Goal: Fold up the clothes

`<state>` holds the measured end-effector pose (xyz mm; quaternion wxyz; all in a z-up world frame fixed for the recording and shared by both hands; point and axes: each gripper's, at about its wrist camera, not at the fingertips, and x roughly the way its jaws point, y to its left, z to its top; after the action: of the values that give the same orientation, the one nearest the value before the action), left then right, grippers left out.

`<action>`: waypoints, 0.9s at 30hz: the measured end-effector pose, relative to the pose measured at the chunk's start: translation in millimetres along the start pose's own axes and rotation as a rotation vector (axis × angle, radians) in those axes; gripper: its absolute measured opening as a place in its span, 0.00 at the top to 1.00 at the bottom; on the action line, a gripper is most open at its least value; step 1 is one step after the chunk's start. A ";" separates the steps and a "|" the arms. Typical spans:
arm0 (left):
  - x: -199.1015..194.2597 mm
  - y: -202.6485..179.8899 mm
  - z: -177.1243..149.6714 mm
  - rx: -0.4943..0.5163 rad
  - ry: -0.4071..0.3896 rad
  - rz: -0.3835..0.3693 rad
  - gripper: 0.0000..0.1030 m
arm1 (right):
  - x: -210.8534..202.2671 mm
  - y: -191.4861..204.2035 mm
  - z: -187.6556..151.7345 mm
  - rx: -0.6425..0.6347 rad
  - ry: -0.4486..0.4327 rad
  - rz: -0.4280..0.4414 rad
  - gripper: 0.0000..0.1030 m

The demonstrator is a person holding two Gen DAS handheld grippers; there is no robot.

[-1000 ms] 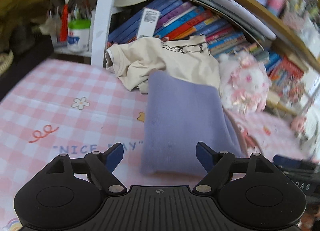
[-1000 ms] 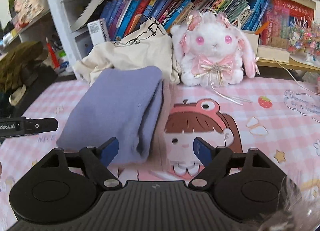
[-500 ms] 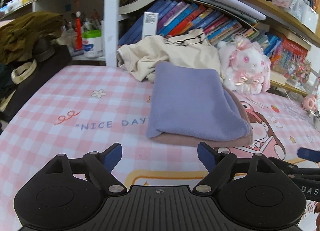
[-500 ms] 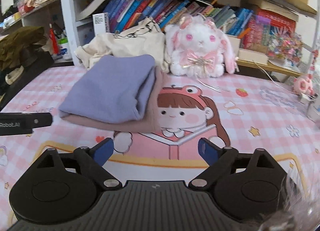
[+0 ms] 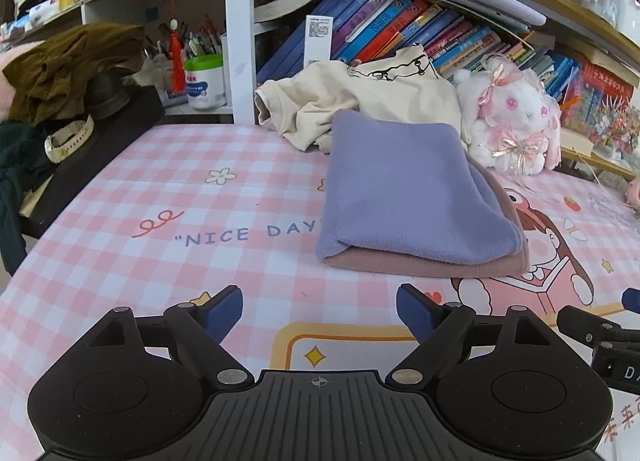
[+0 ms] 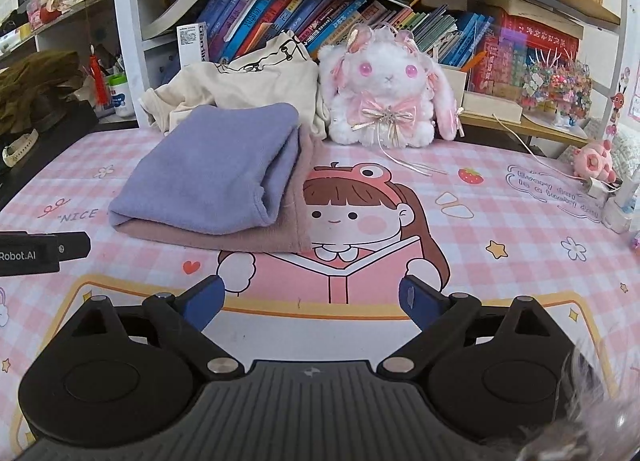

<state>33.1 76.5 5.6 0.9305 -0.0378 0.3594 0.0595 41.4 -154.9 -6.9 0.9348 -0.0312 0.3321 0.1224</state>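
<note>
A folded lavender garment [image 5: 408, 189] lies on top of a folded dusty-pink garment [image 5: 432, 267] on the pink checked table mat [image 5: 160, 189]. The stack also shows in the right wrist view: the lavender garment [image 6: 212, 173] on the pink garment [image 6: 296, 217]. A crumpled cream shirt [image 5: 360, 101] lies behind the stack against the books; it shows in the right wrist view too [image 6: 240, 81]. My left gripper [image 5: 319, 313] is open and empty, near the table's front, short of the stack. My right gripper [image 6: 312, 301] is open and empty, to the right of the stack.
A white plush rabbit [image 6: 384, 97] sits right of the shirt. A bookshelf [image 6: 320, 21] lines the back. A dark heap of clothes [image 5: 68, 65] and a watch [image 5: 68, 137] lie at the left. Small trinkets [image 6: 596, 165] stand at the right edge.
Both grippers have pulled back from the folded stack toward the table's front. The stack has stayed in place and now looks farther away.
</note>
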 end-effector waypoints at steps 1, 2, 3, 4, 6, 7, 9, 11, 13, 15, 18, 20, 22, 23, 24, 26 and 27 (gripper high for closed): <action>-1.2 -0.1 -0.3 0.002 -0.003 -0.001 0.14 | -0.5 0.0 0.0 0.000 -0.001 -0.001 0.08; -2.3 0.0 -1.1 0.002 -0.006 -0.001 0.10 | -1.1 0.2 0.1 -0.001 -0.003 -0.003 0.07; -3.4 0.2 -1.8 0.002 -0.008 0.000 0.08 | -1.8 0.6 0.1 -0.002 -0.006 -0.006 0.07; -4.7 0.6 -2.6 0.001 -0.012 0.000 0.07 | -2.6 0.8 0.0 -0.003 -0.009 -0.009 0.06; -6.8 0.8 -4.2 0.000 -0.016 -0.001 0.06 | -4.0 1.1 -0.5 -0.005 -0.013 -0.011 0.06; -7.3 0.9 -4.7 0.000 -0.016 0.000 0.06 | -4.2 1.4 -0.7 -0.007 -0.012 -0.011 0.06; -8.6 1.3 -5.8 -0.002 -0.014 -0.001 0.06 | -4.3 2.2 -1.0 -0.014 -0.007 -0.014 0.04; -9.9 2.1 -6.7 -0.007 -0.012 -0.003 0.04 | -5.1 3.6 -1.3 -0.023 -0.008 -0.017 0.01; -10.5 2.3 -7.9 -0.008 -0.008 -0.003 0.03 | -6.3 5.0 -1.7 -0.033 -0.010 -0.015 0.00; -11.0 2.5 -9.1 -0.010 -0.005 -0.002 0.03 | -5.9 5.6 -2.9 -0.034 0.000 -0.013 0.00; -11.8 2.7 -10.9 -0.012 0.000 -0.002 0.03 | -4.2 6.2 -5.2 -0.031 0.024 -0.011 0.00; -12.3 2.9 -12.1 -0.014 0.004 -0.002 0.02 | -3.0 5.9 -6.4 -0.027 0.037 -0.015 0.00; -12.9 3.1 -13.4 -0.015 0.007 -0.002 0.02 | -2.3 5.1 -7.0 -0.019 0.045 -0.020 0.00; -13.0 2.7 -13.7 -0.014 0.009 -0.002 0.02 | -2.2 4.7 -7.2 -0.016 0.047 -0.021 0.00; -13.1 2.4 -14.1 -0.012 0.010 -0.002 0.02 | -2.3 4.5 -7.5 -0.015 0.048 -0.022 0.00; -13.4 1.7 -14.9 -0.008 0.013 -0.002 0.02 | -2.5 4.6 -8.4 -0.014 0.051 -0.023 0.00; -13.5 1.4 -15.3 -0.006 0.014 -0.002 0.02 | -2.5 4.7 -9.0 -0.014 0.054 -0.023 0.00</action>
<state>12.9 75.0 3.4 0.9279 -0.0414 0.3658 0.0591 32.8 -152.2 -12.2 0.9265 -0.0449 0.3560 0.1130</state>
